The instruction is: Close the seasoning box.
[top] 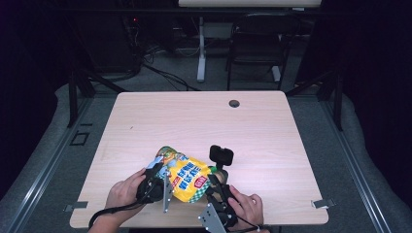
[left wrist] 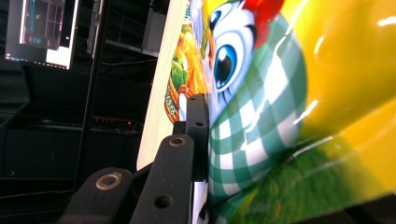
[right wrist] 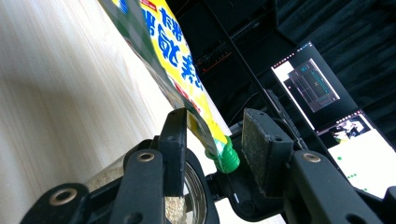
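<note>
A yellow pouch (top: 187,178) lies near the front edge of the wooden surface (top: 252,131). It is shiny and puffy, with blue writing, a green and white checked patch, and a cartoon face with a big blue eye (left wrist: 224,63). At one corner it has a small green screw spout (right wrist: 227,159), with no cap on it.

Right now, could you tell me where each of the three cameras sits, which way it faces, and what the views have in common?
High view: fixed above the person's side, facing forward and down on the table; both hands, the left gripper and the right gripper show.
Left gripper view: rides the left gripper, facing the yellow pouch; one black jaw shows.
Right gripper view: rides the right gripper, facing the pouch's green spout; both jaws show, apart.
Shared: all three show the pouch and the wooden tabletop.
</note>
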{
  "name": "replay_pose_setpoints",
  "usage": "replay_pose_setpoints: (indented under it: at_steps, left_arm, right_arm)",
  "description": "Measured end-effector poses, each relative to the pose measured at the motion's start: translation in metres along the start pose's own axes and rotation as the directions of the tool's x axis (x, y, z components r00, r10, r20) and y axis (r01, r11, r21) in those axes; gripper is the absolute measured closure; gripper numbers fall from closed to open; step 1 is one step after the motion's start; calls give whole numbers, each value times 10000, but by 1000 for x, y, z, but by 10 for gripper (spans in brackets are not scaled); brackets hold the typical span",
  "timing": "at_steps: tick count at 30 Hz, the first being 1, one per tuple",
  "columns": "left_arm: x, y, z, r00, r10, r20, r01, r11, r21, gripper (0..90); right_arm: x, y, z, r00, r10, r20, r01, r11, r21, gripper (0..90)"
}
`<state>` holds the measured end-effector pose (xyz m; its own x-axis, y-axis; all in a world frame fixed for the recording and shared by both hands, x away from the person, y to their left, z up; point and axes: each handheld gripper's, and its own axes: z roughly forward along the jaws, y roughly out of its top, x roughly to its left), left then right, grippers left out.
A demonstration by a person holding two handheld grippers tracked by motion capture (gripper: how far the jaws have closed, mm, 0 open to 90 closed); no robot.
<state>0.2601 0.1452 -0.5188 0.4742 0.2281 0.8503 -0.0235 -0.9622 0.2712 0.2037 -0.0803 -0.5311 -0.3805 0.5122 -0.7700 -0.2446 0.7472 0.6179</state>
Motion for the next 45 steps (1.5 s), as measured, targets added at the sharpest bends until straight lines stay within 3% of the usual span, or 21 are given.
replay_pose_setpoints:
  at_steps: [12, 23, 26, 31, 32, 35, 38, 43, 45]
  left_arm:
    - [3, -6, -1, 9993, -359, 143, 360, 9994, -3, 844]
    - [4, -11, 2, 9923, -1050, 665, 1064, 9941, -186, 844]
    - [4, -13, 3, 9864, -1369, 911, 1401, 9897, -301, 844]
    - [5, -13, 3, 9817, -1578, 1069, 1629, 9858, -408, 844]
    - [4, -13, 4, 9777, -1750, 1162, 1818, 9820, -507, 844]
    - [6, -14, 3, 9752, -1818, 1258, 1896, 9804, -529, 844]
    - [6, -14, 3, 9657, -2138, 1477, 2255, 9719, -679, 844]
    - [5, -14, 5, 9588, -2267, 1714, 2420, 9674, -745, 844]
    - [6, -14, 5, 9528, -2421, 1832, 2596, 9625, -784, 845]
  right_arm:
    - [-5, -5, 0, 9998, 195, 76, -196, 9998, 79, 587]
    - [-11, -10, 1, 9984, 552, 129, -555, 9981, 283, 577]
    - [-11, -11, 1, 9981, 596, 140, -601, 9976, 358, 577]
    - [-13, -13, 3, 9974, 689, 186, -697, 9964, 474, 585]
    - [-13, -13, 3, 9972, 725, 177, -733, 9960, 501, 586]
    - [-15, -13, 3, 9967, 782, 229, -793, 9955, 509, 589]
    - [-15, -14, 3, 9958, 879, 241, -890, 9948, 489, 590]
    - [-15, -14, 3, 9955, 921, 235, -931, 9946, 460, 591]
    - [-16, -14, 3, 9956, 910, 208, -920, 9945, 504, 591]
